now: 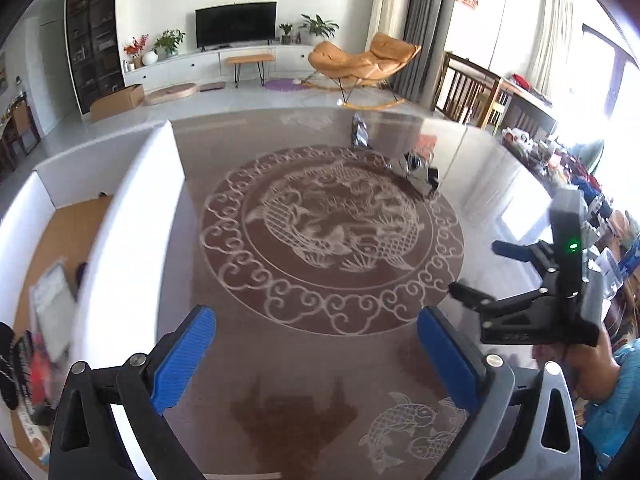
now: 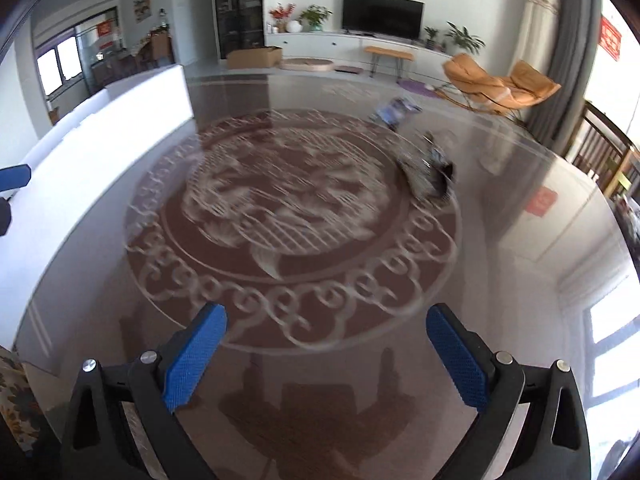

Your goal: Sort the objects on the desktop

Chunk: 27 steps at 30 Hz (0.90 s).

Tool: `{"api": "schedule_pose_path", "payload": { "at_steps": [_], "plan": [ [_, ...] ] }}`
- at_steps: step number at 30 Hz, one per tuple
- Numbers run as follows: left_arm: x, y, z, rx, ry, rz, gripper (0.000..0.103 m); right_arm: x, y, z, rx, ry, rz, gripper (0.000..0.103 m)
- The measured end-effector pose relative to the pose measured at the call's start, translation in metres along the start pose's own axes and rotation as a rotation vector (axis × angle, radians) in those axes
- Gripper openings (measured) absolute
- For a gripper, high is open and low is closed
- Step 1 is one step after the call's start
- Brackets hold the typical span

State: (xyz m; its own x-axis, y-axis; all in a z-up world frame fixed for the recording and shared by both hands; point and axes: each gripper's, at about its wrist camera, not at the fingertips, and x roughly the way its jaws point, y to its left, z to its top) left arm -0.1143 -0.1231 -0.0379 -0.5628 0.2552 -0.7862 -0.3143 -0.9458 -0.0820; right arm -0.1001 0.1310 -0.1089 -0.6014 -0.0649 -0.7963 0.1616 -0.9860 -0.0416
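Observation:
A shiny silver-black object [image 1: 418, 170] lies on the glass table's far right; it shows blurred in the right wrist view [image 2: 428, 172]. A dark foil packet [image 1: 360, 132] lies farther back and shows as a bluish packet in the right wrist view [image 2: 396, 111]. A white-walled box [image 1: 132, 216] at the left holds several sorted items; its wall also shows in the right wrist view [image 2: 120, 120]. My left gripper [image 1: 316, 344] is open and empty above the near table. My right gripper [image 2: 326, 342] is open and empty; it also shows in the left wrist view [image 1: 480, 272].
The round glass table [image 1: 320, 232] has an etched fish pattern. A red card reflection [image 2: 541, 200] shows at the table's right. Wooden chairs [image 1: 468, 88] and a cluttered side surface stand at the right. The person's hand [image 1: 576, 364] holds the right gripper.

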Motion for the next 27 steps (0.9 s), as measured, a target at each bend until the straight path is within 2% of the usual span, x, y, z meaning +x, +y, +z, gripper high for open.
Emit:
{"api": "schedule_pose_path", "payload": {
  "at_steps": [2,5,10,14,21,27],
  "plan": [
    [0.032,-0.021,-0.007,0.01,0.029,0.007,0.103,0.0,-0.031,-0.019,0.041,0.01,-0.044,0.101],
    [0.073,-0.049,-0.014,0.048,0.031,0.042,0.103,-0.003,-0.069,-0.037,0.103,0.009,-0.086,0.101],
    [0.118,-0.065,-0.011,0.036,0.041,0.082,0.103,0.001,-0.1,-0.041,0.195,0.014,-0.102,0.101],
    [0.135,-0.075,0.008,0.042,0.04,0.082,0.103,0.003,-0.108,-0.038,0.232,0.023,-0.113,0.101],
    [0.161,-0.084,0.039,0.023,0.039,0.095,0.103,0.006,-0.103,-0.034,0.224,0.035,-0.13,0.103],
    [0.163,-0.084,0.04,0.021,0.039,0.094,0.103,0.006,-0.104,-0.034,0.224,0.035,-0.13,0.103]
  ]
}}
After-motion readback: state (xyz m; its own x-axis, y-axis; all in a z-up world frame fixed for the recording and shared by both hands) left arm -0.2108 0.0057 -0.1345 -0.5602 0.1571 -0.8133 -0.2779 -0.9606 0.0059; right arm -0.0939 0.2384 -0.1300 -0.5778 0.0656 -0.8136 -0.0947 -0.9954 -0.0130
